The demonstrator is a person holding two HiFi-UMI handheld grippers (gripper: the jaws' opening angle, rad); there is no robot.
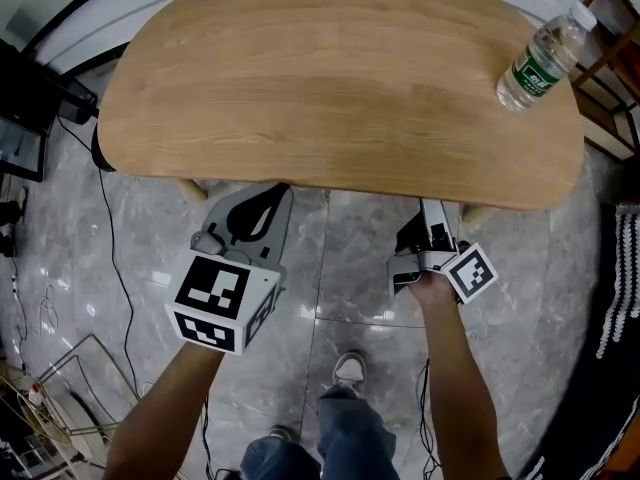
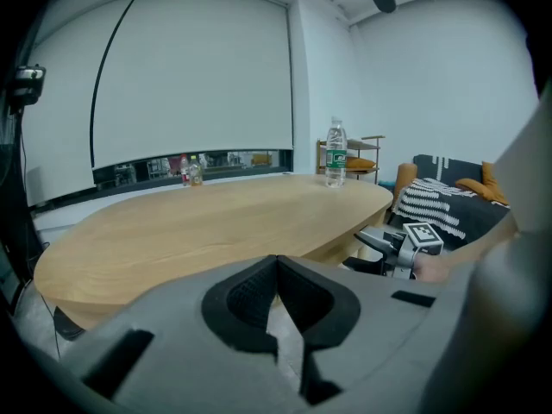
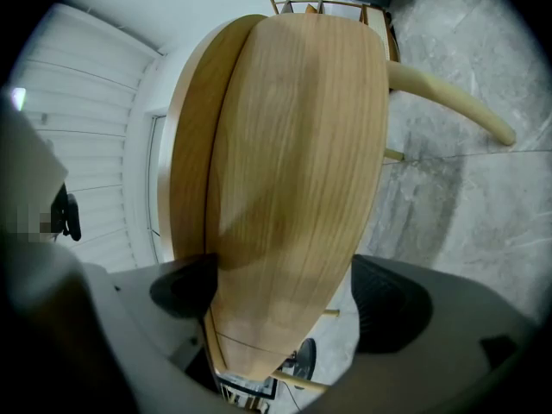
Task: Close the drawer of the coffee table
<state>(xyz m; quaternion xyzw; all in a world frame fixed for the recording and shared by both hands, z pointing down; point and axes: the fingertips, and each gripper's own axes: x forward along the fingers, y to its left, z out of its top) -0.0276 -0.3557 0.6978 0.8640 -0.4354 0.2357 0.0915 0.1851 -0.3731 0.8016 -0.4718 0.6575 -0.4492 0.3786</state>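
Note:
The oval wooden coffee table [image 1: 340, 78] fills the top of the head view, and no drawer shows past its near edge. My right gripper [image 1: 430, 216] is turned on its side and reaches under that edge at the right. In the right gripper view its jaws [image 3: 285, 293] stand wide apart, open, with the table's wood [image 3: 293, 145] running between them; where the drawer begins I cannot tell. My left gripper [image 1: 278, 190] hangs just below the near edge at the left. It [image 2: 277, 264] is shut on nothing, and the right gripper [image 2: 405, 247] shows beyond it.
A plastic water bottle [image 1: 543, 58] stands on the table's far right corner. A pale table leg [image 3: 448, 102] slants down to the grey tiled floor. Cables [image 1: 110, 258] and a wire rack [image 1: 60, 388] lie at the left. A sofa with a striped cushion [image 2: 440, 201] stands to the right.

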